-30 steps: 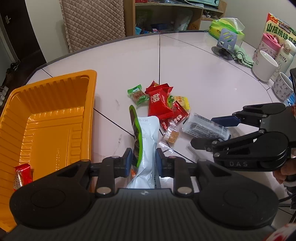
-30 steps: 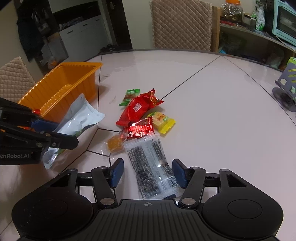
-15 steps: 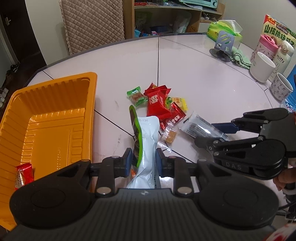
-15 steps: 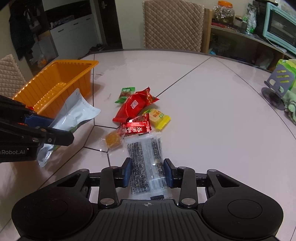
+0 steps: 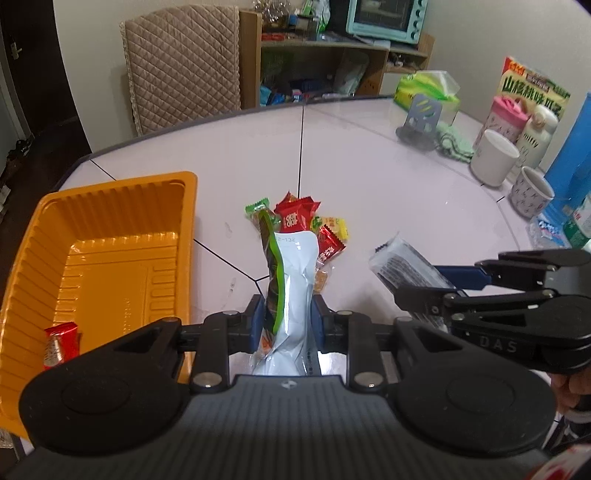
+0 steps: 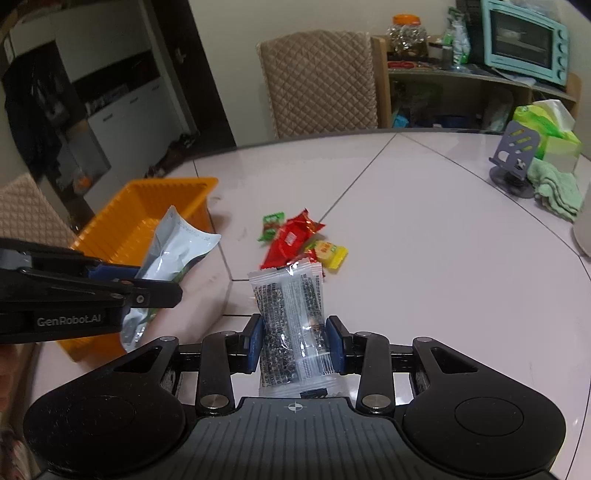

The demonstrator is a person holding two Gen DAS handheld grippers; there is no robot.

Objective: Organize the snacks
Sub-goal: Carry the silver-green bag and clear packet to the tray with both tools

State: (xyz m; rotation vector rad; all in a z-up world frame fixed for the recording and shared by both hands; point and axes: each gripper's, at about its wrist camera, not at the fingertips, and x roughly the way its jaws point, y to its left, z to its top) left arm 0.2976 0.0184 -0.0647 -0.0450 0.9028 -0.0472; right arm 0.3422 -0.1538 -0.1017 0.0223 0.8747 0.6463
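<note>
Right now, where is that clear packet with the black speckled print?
The clear speckled packet is clamped in the right gripper, lifted just in front of the snack pile; in the left wrist view it hangs right of the white pouch.

Home dining room. Round tiled surface (image 5: 369, 166), quilted-cover chair (image 6: 317, 81), wooden shelf (image 6: 461, 96) with mint toaster oven (image 6: 524, 40) and snack jar (image 6: 404, 35). Tissue pack (image 5: 428, 90), mugs (image 5: 493, 157), cereal box (image 5: 532, 88), kitchen cabinets (image 6: 122, 99) behind.
</note>
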